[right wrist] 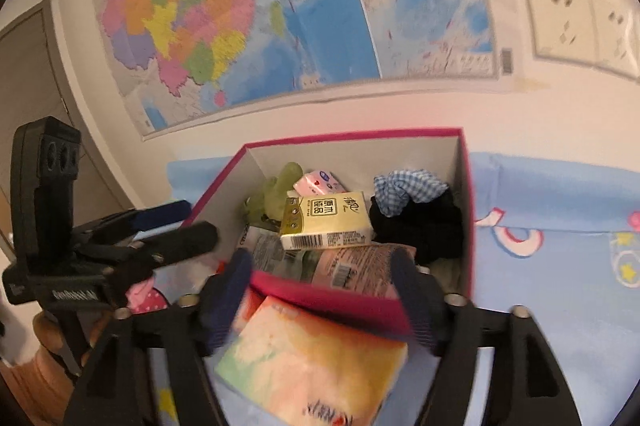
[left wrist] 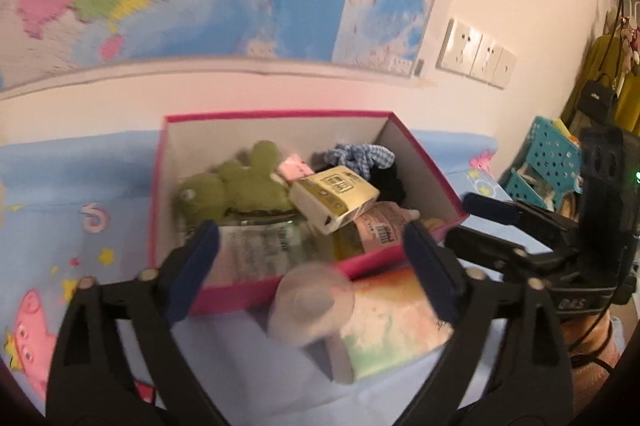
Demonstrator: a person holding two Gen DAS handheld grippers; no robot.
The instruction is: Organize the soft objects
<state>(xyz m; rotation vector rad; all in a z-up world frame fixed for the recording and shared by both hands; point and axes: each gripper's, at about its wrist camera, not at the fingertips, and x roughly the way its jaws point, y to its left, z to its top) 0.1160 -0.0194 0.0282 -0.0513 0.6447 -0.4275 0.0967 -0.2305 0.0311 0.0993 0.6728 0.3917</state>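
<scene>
A pink box (left wrist: 256, 292) (right wrist: 332, 300) stands on the blue cartoon sheet. Inside lie a green plush frog (left wrist: 236, 188), a yellow tissue pack (left wrist: 334, 196) (right wrist: 324, 222), a small pink pack (right wrist: 318, 183), a blue checked scrunchie (right wrist: 406, 188), a black cloth (right wrist: 420, 226) and wrapped packs (right wrist: 352, 262). A pastel tissue pack (left wrist: 394, 322) (right wrist: 316, 358) lies outside, against the box's near wall. A blurred translucent round thing (left wrist: 310, 306) sits between my left gripper's fingers. My left gripper (left wrist: 312, 266) is open above it. My right gripper (right wrist: 320, 298) is open, straddling the box's near wall and the pastel pack.
A map (right wrist: 240, 6) and wall sockets (left wrist: 476, 54) are on the wall behind the box. A teal crate (left wrist: 548, 162) and hanging clothes (left wrist: 612, 78) stand to the right. A pink spotted item (right wrist: 146, 300) lies left of the box.
</scene>
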